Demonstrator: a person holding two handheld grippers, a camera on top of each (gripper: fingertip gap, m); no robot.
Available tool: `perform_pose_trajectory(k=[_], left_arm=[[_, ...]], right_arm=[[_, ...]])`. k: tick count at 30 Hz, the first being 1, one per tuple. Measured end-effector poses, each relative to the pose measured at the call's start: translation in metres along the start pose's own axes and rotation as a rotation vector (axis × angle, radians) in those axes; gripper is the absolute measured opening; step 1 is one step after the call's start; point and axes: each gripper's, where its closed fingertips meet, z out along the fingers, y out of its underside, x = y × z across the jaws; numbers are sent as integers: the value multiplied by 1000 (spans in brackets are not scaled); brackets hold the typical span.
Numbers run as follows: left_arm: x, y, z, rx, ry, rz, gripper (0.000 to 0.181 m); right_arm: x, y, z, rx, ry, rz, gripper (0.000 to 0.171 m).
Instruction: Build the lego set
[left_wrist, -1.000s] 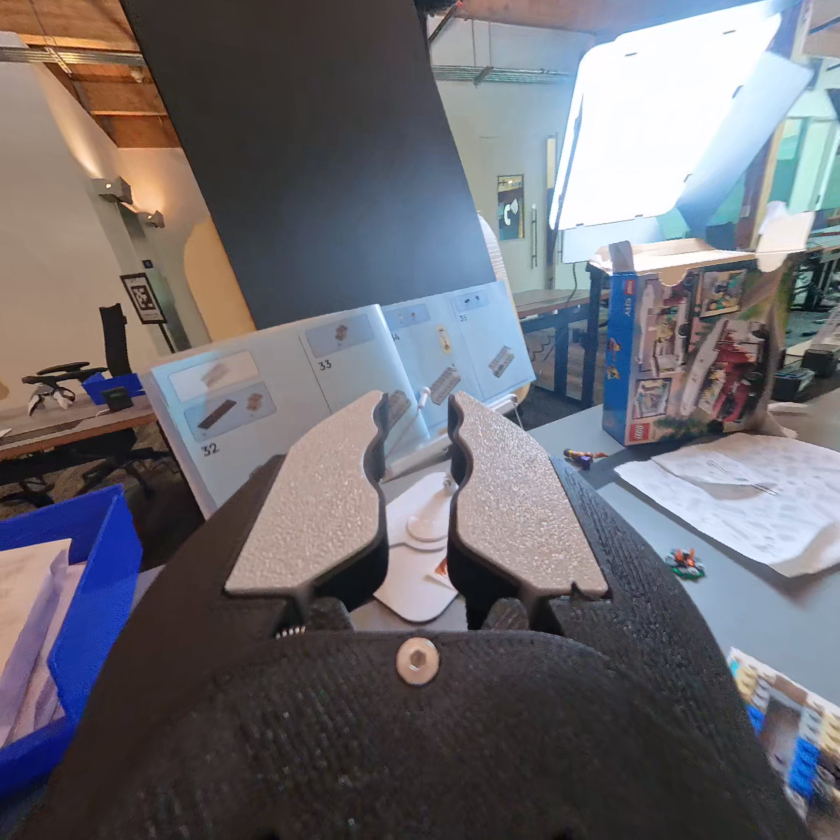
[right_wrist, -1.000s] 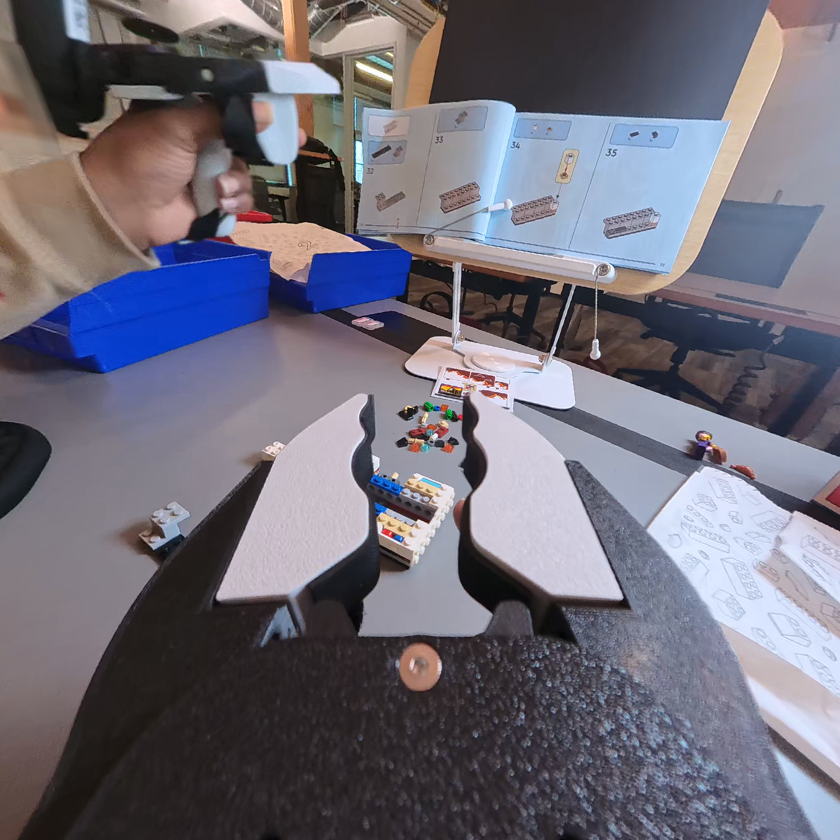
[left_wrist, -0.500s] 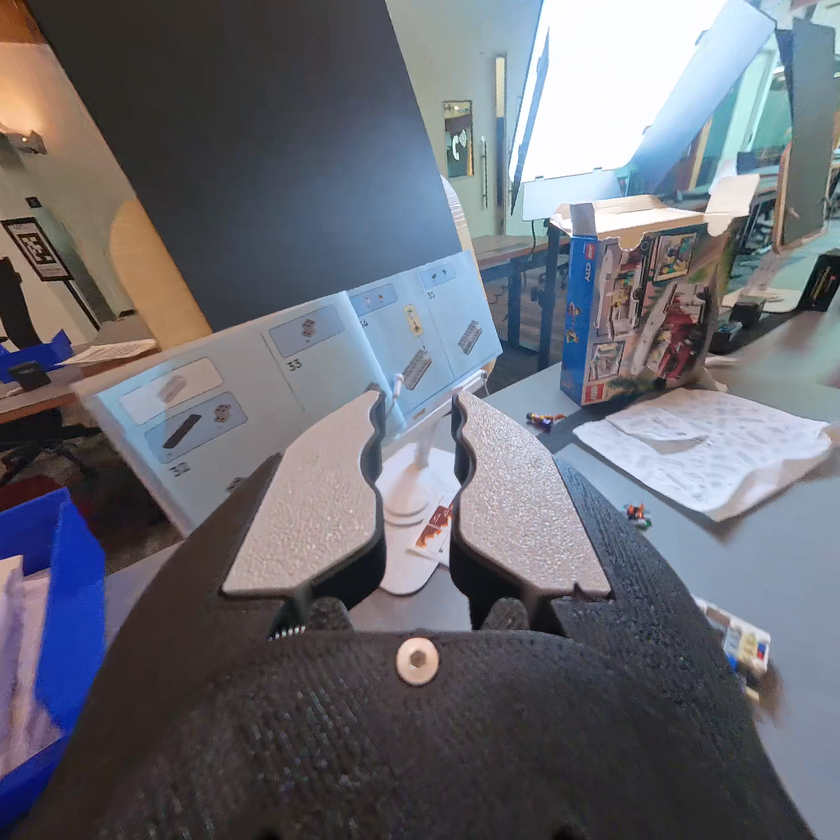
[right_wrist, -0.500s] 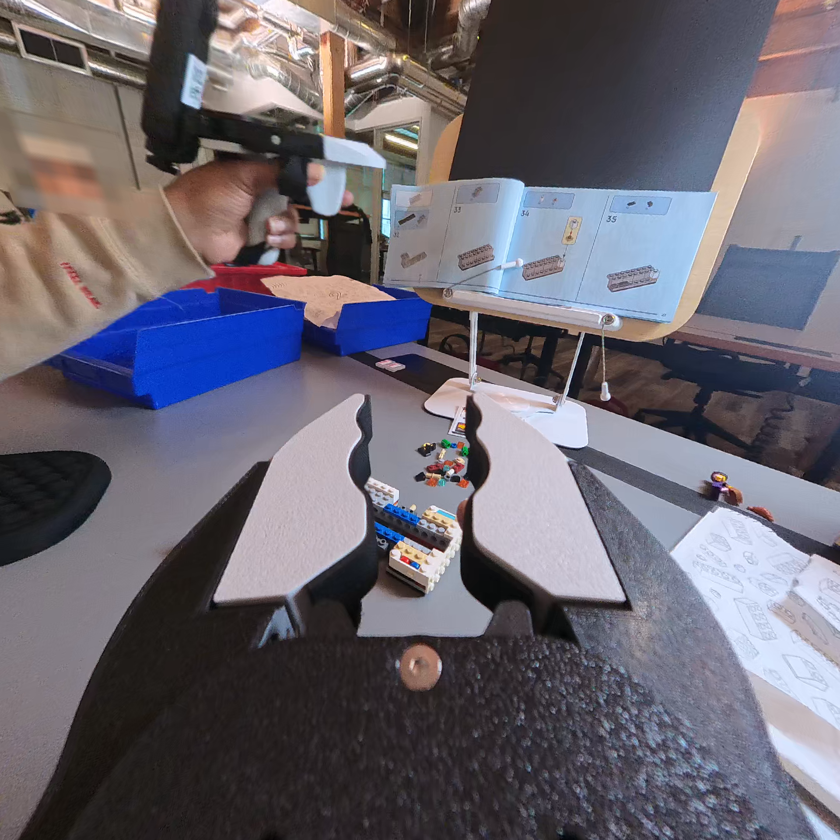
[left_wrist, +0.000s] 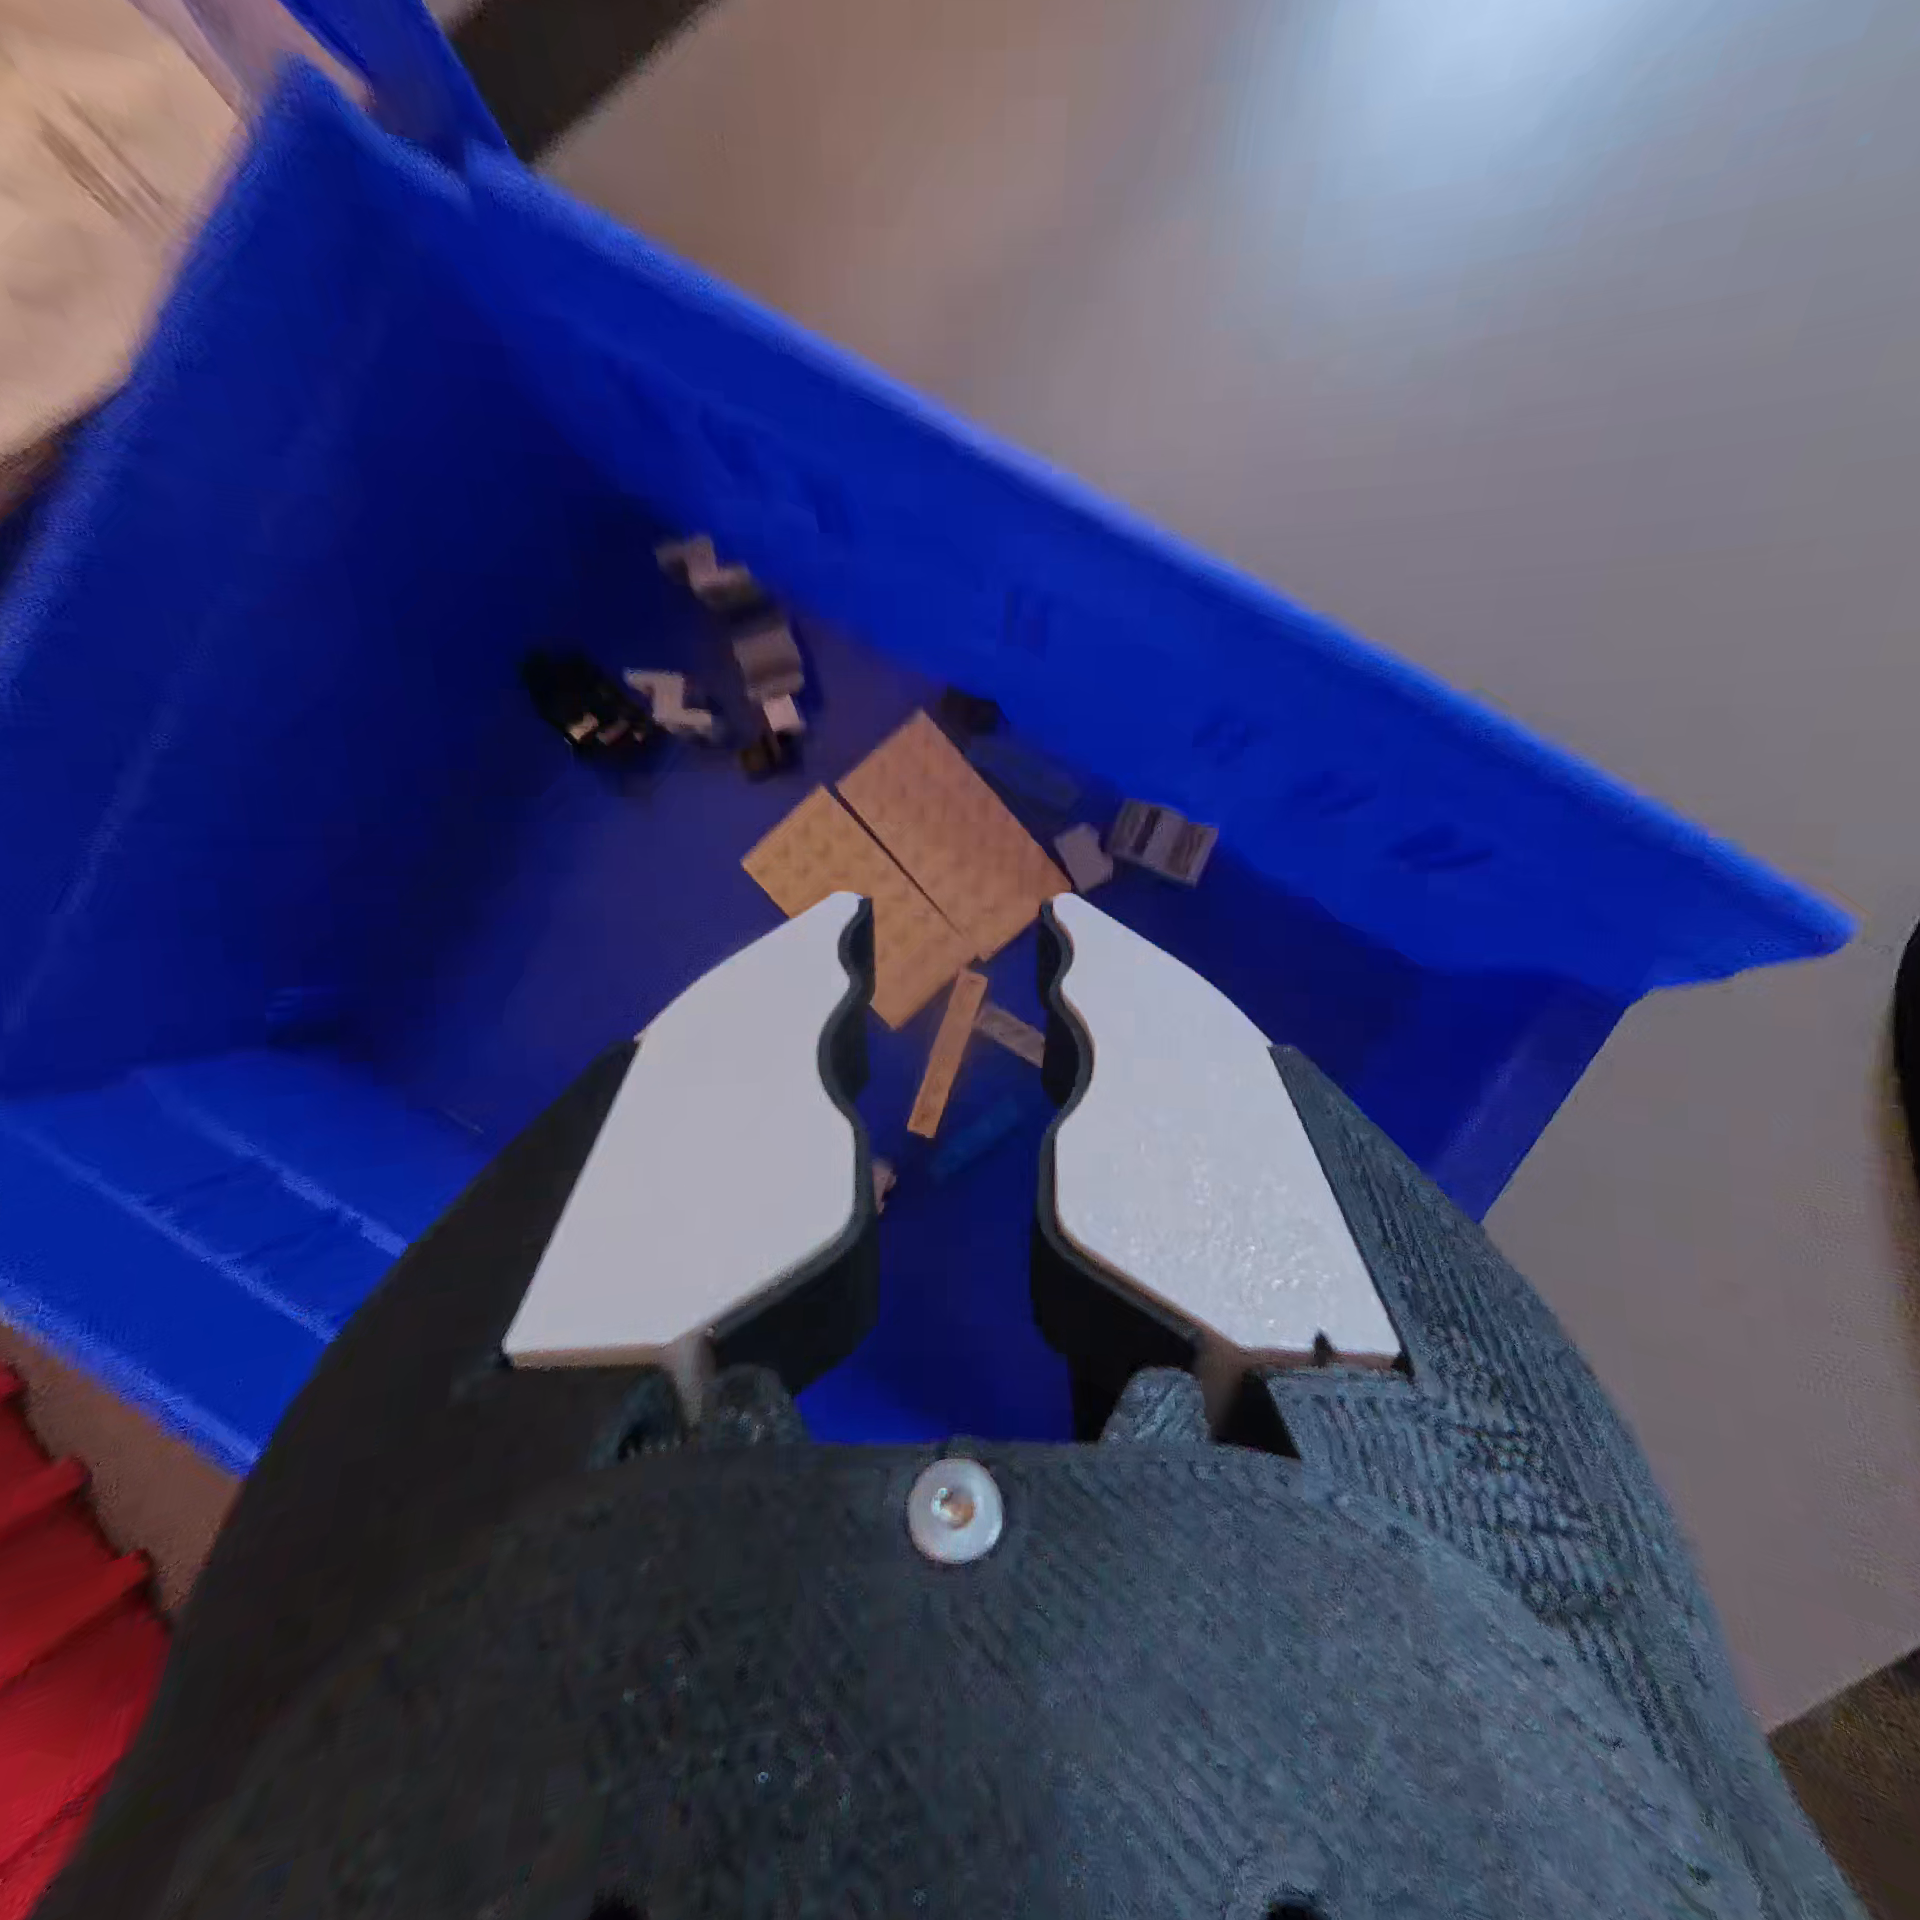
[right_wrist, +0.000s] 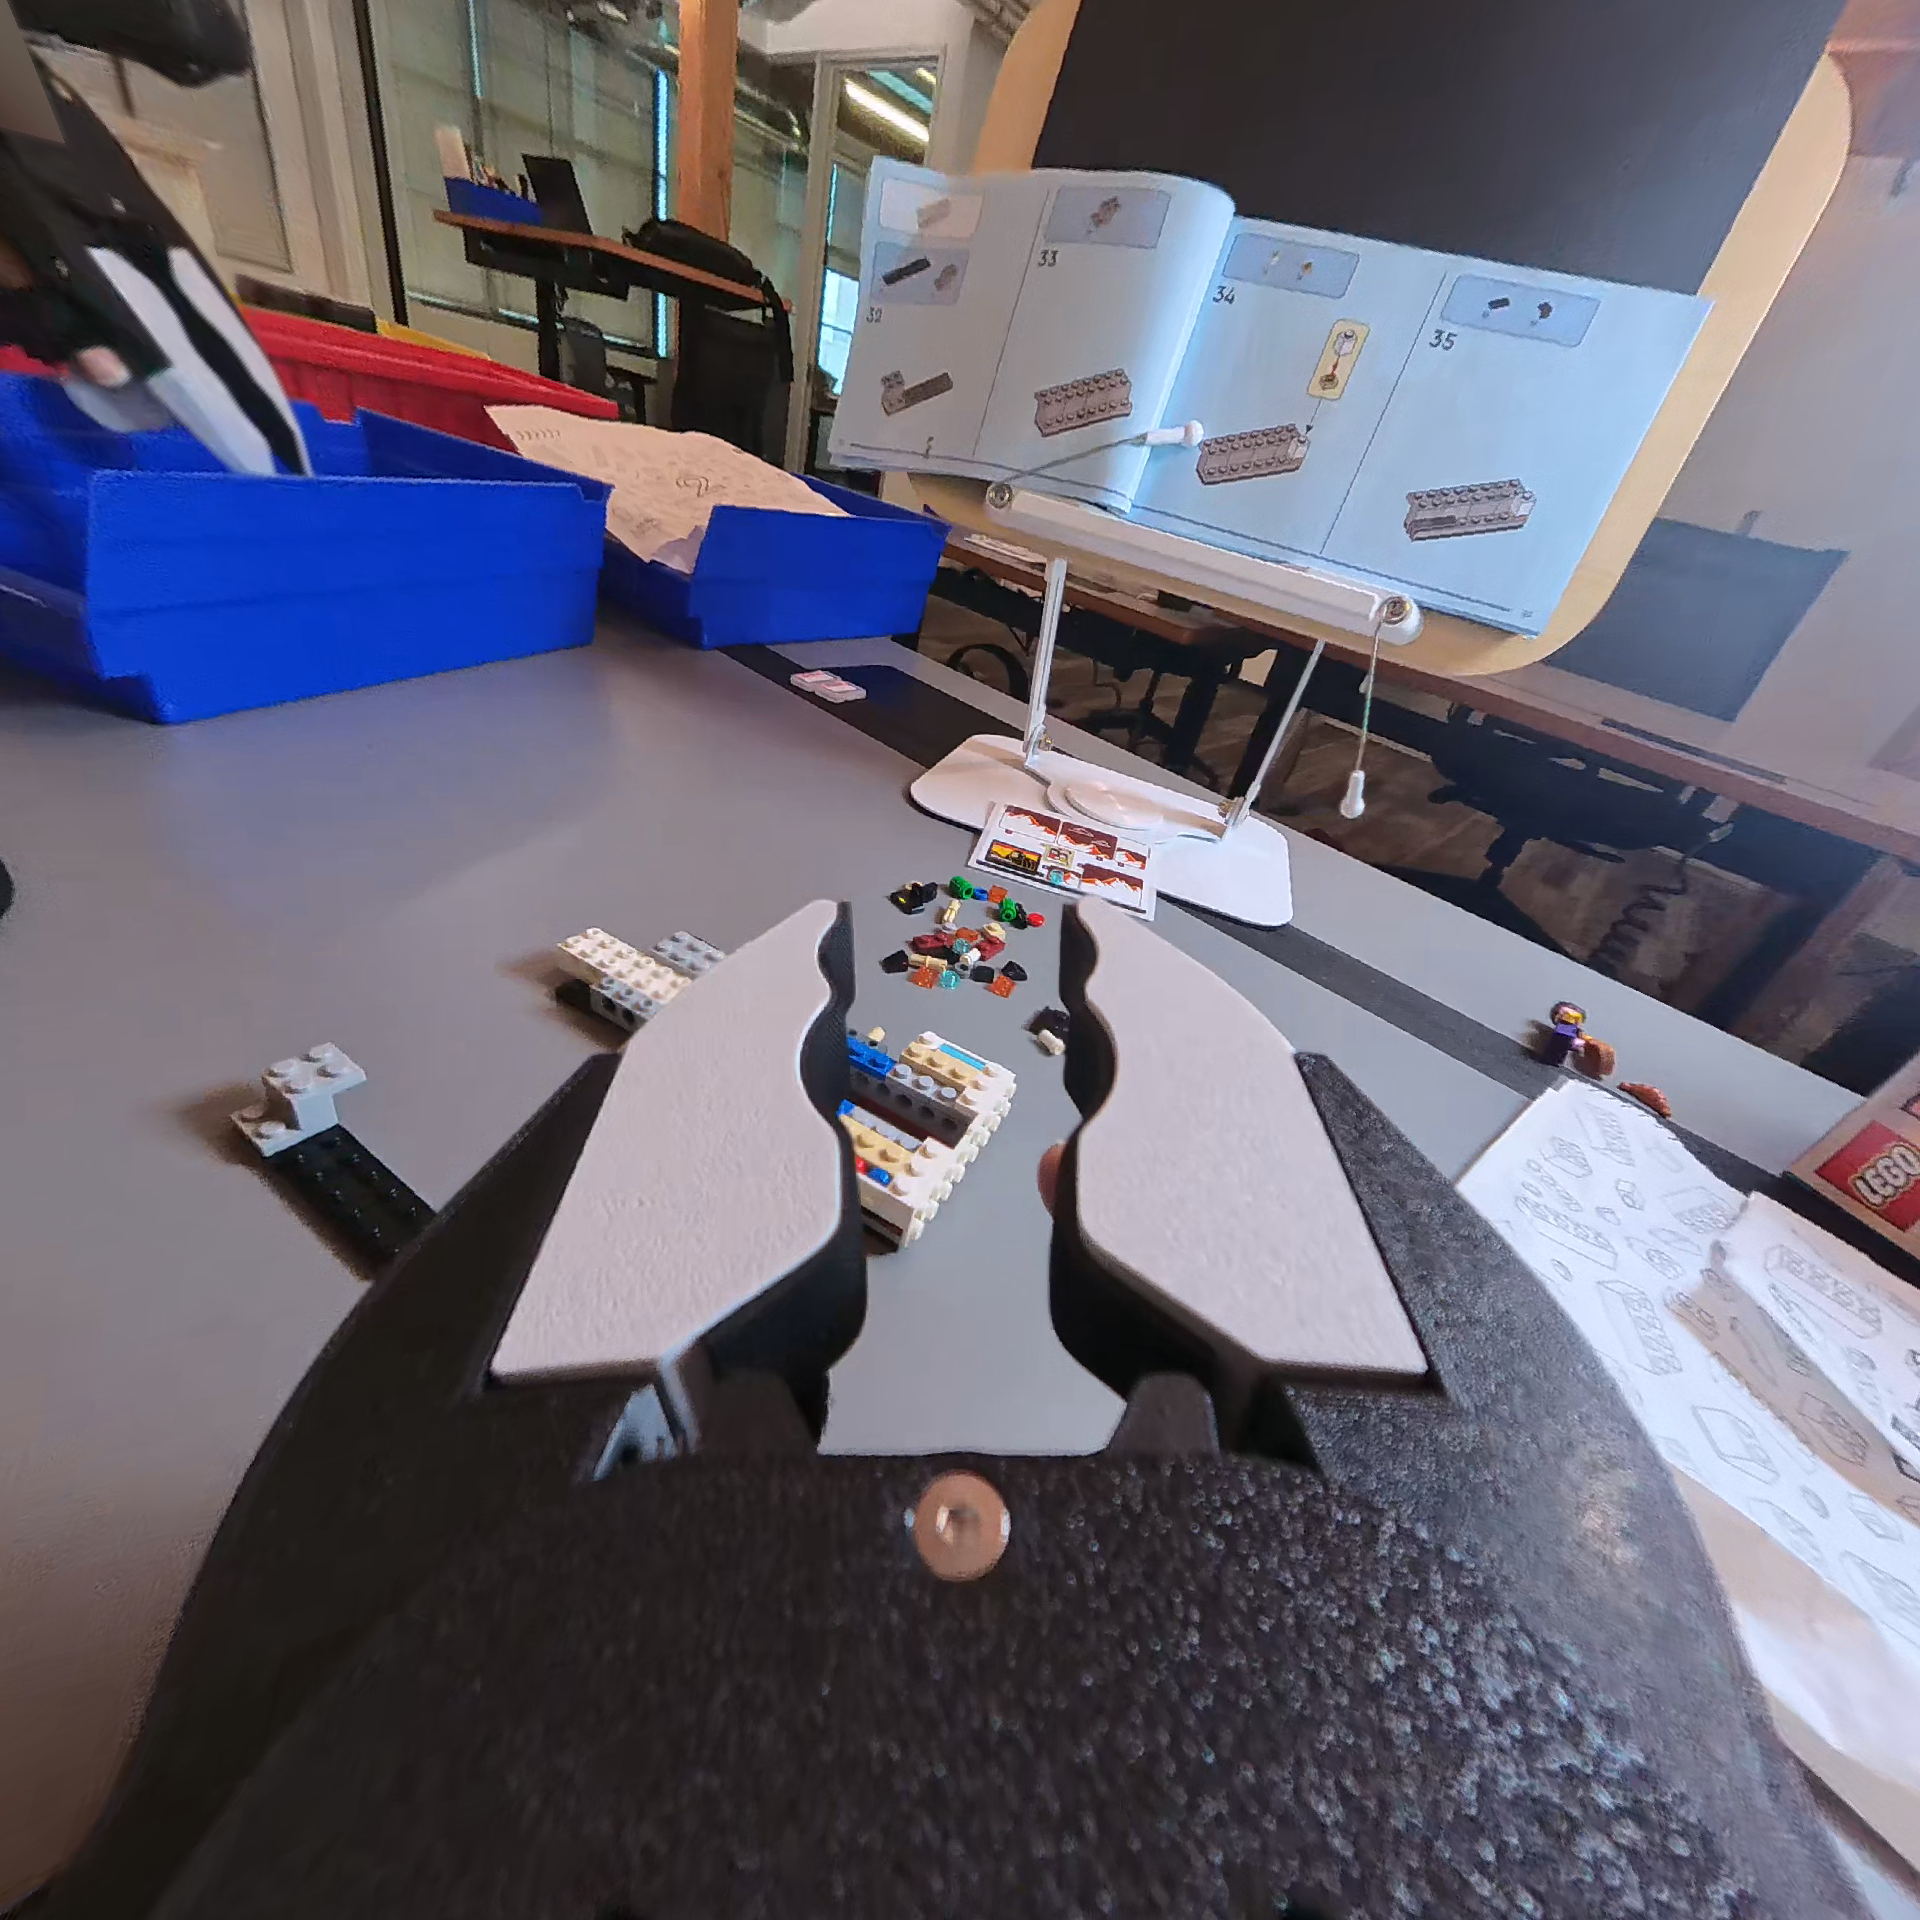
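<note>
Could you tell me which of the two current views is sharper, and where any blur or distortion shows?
Left wrist view: motion-blurred, the blue bin and the tan plates inside it smeared. Right wrist view: sharp on the partly built model and loose small pieces, though wide-angle distortion bends the instruction booklet.

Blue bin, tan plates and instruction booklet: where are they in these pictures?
blue bin (left_wrist: 1143, 582): left wrist view, on its far inner wall.
tan plates (left_wrist: 914, 842): left wrist view, on their studded top.
instruction booklet (right_wrist: 1351, 395): right wrist view, on its right-hand page.
</note>
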Motion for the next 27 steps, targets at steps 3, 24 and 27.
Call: perform_pose_trajectory(k=[3,24,27], left_arm=[[2,32,17,-118,65,56,31],[-51,-19,102,-130,-6,125,17],[-55,-19,98,-133,-43,117,18]], right_arm=[[-1,4,3,-40,13,-28,36],[8,7,25,-80,94,5,31],[6,5,22,-70,72,12,30]])
